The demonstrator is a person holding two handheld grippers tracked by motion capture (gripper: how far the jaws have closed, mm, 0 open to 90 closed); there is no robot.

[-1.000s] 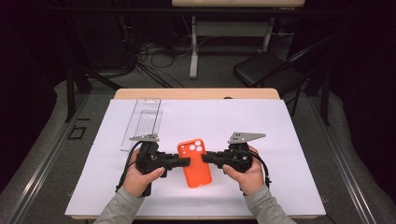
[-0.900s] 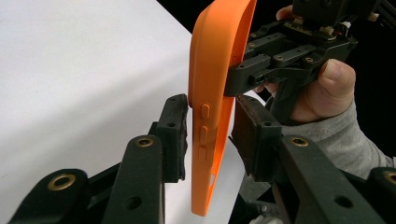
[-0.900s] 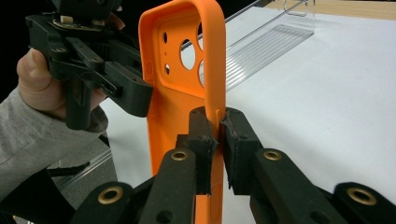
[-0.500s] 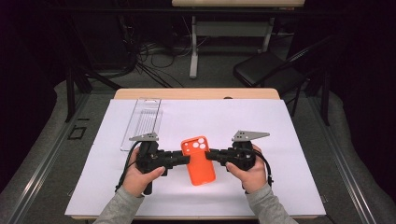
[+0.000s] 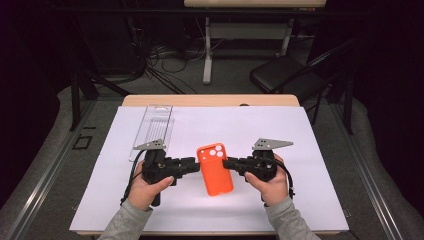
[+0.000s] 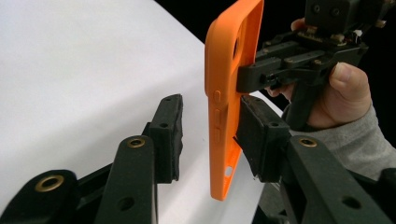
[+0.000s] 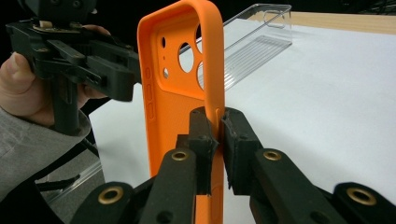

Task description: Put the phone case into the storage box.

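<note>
An orange phone case [image 5: 215, 170] hangs just above the white sheet between my two grippers. My right gripper [image 7: 218, 114] is shut on one long edge of the orange phone case [image 7: 177, 107]. The opposite edge, with the side buttons [image 6: 217, 116], stands between the jaws of my left gripper [image 6: 210, 100]. These have just been opening; a gap shows between the outer pad [image 6: 170, 135] and the case. In the high view my left gripper [image 5: 196, 164] and right gripper [image 5: 226, 164] point at each other across the case.
A clear plastic case [image 5: 154, 127] lies at the sheet's far left. The white sheet [image 5: 300, 135] covers most of the wooden table [image 5: 210, 101]. Beyond the table stand a black chair [image 5: 285, 75] and cables on the floor.
The orange case has shifted a little to the right with the right gripper. The left gripper's jaws have spread off the case's edge. Both hands have stayed nearly where they were.
</note>
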